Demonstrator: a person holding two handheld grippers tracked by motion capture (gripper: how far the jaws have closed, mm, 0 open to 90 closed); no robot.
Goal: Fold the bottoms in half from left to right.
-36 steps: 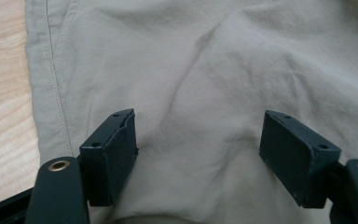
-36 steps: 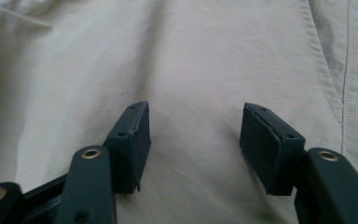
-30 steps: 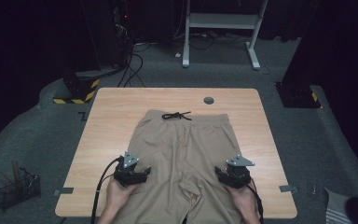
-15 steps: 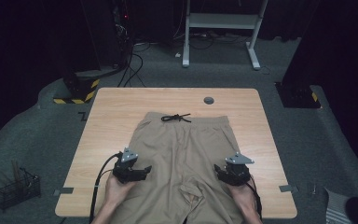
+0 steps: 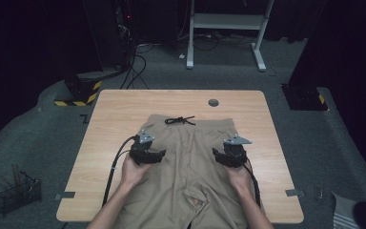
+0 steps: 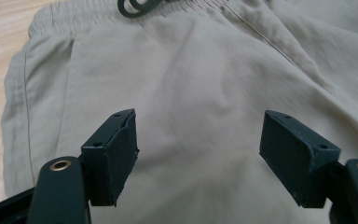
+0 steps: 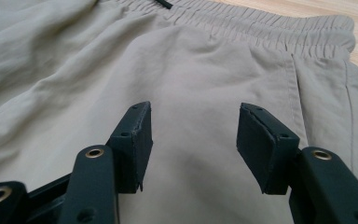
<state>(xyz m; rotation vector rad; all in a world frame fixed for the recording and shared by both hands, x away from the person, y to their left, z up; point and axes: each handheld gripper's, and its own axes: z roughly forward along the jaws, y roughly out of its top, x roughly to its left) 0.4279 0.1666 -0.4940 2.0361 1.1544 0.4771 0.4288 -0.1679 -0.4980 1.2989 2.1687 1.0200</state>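
High view showed the khaki shorts (image 5: 190,167) spread flat on the wooden table (image 5: 124,102), waistband toward the far edge and the black drawstring (image 5: 179,120) knotted at its middle. Your left gripper (image 5: 158,155) hung over the fabric just short of the waistband on the left side, your right gripper (image 5: 217,155) likewise on the right side, both claws spread wide with nothing between the pads. The left gripper view looked along those parted jaws onto smooth cloth below the waistband; the right gripper view showed the same, with the gathered elastic just beyond. Judging by this, you were lining up to pinch near the waistband corners. To do it well, you needed to bring each claw to the side seam beside the waistband, catch both layers together, and lift both hands evenly.
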